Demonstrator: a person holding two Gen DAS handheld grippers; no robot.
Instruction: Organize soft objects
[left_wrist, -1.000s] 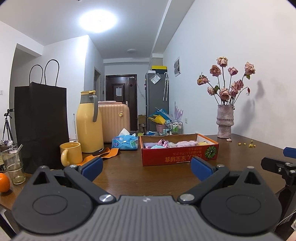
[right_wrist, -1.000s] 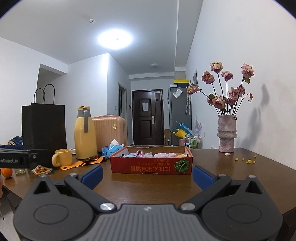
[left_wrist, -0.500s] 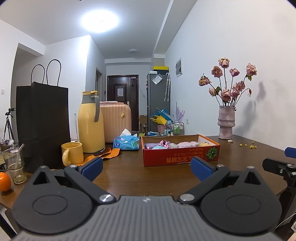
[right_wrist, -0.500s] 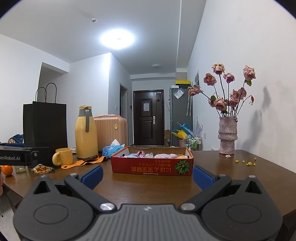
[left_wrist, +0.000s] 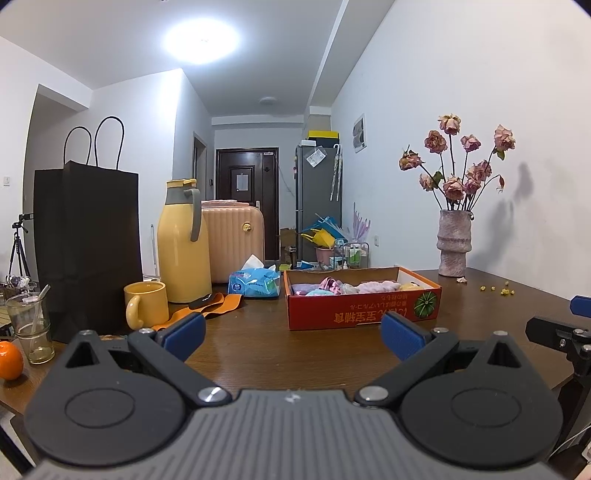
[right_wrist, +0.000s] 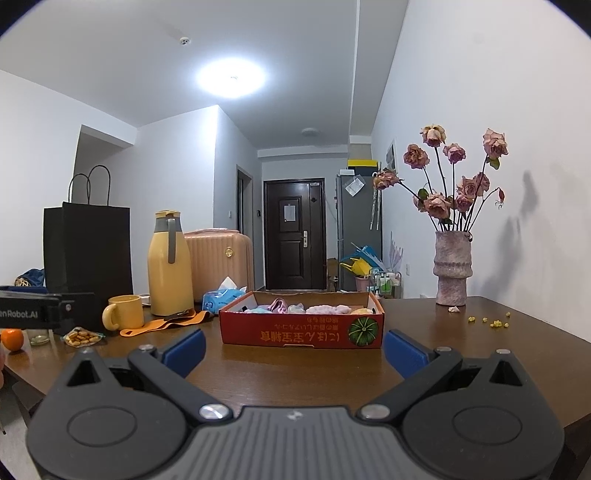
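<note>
A red cardboard box (left_wrist: 364, 314) stands on the brown table, also in the right wrist view (right_wrist: 301, 329). It holds several soft pastel items (left_wrist: 334, 287), pink, blue and yellow, which also show in the right wrist view (right_wrist: 295, 308). An orange strap (left_wrist: 210, 308) lies left of the box, and shows in the right wrist view too (right_wrist: 166, 325). My left gripper (left_wrist: 291, 336) is open and empty, held above the near table edge short of the box. My right gripper (right_wrist: 293, 350) is open and empty, also short of the box.
A yellow jug (left_wrist: 183, 242), yellow mug (left_wrist: 146, 304), black paper bag (left_wrist: 86, 243), tissue pack (left_wrist: 253, 284), glass (left_wrist: 31, 325) and orange (left_wrist: 9, 360) crowd the left. A vase of dried roses (left_wrist: 453, 243) stands at the back right. A snack packet (right_wrist: 81, 336) lies left.
Both grippers have dipped slightly and steadied, so the scene sits a little higher in each view. Nothing on the table has moved.
</note>
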